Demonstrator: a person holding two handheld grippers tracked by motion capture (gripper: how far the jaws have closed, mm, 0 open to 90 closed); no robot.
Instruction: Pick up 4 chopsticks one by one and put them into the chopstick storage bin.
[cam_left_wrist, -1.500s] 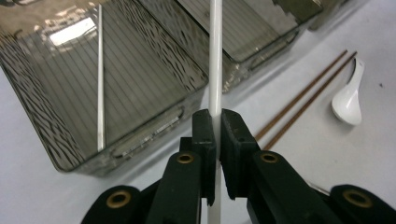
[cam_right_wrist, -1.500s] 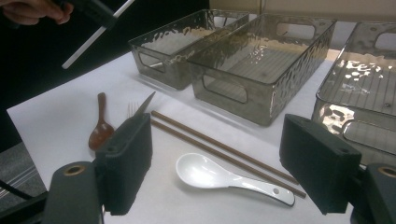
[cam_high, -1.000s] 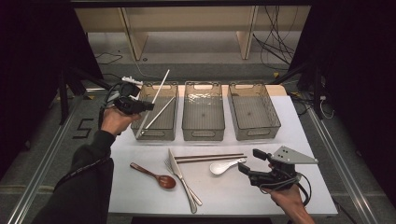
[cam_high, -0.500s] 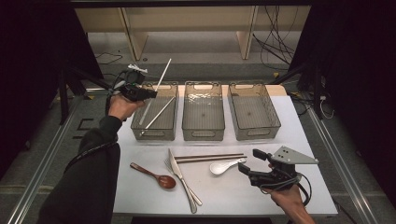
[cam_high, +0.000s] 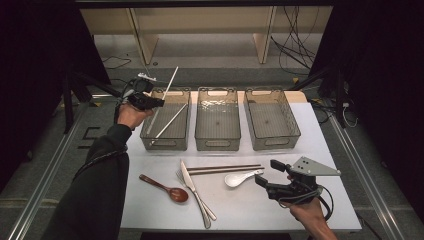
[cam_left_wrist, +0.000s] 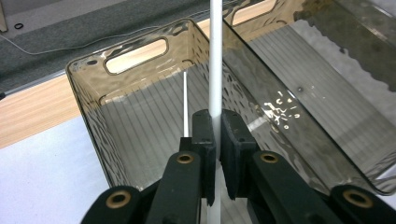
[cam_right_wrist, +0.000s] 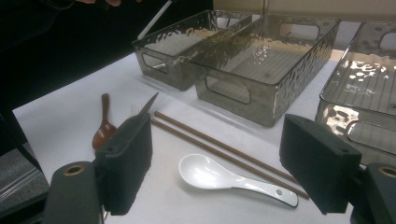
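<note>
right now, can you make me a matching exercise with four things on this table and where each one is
Things:
1. white chopstick
2. second white chopstick
3. white spoon
4. brown spoon

Places:
A. on the table in front of the right gripper
B. lying in the left bin
C. on the table left of the knife
D. clamped in the left gripper above the left bin

Pairs: 1-D, 2-B, 3-A, 4-C
</note>
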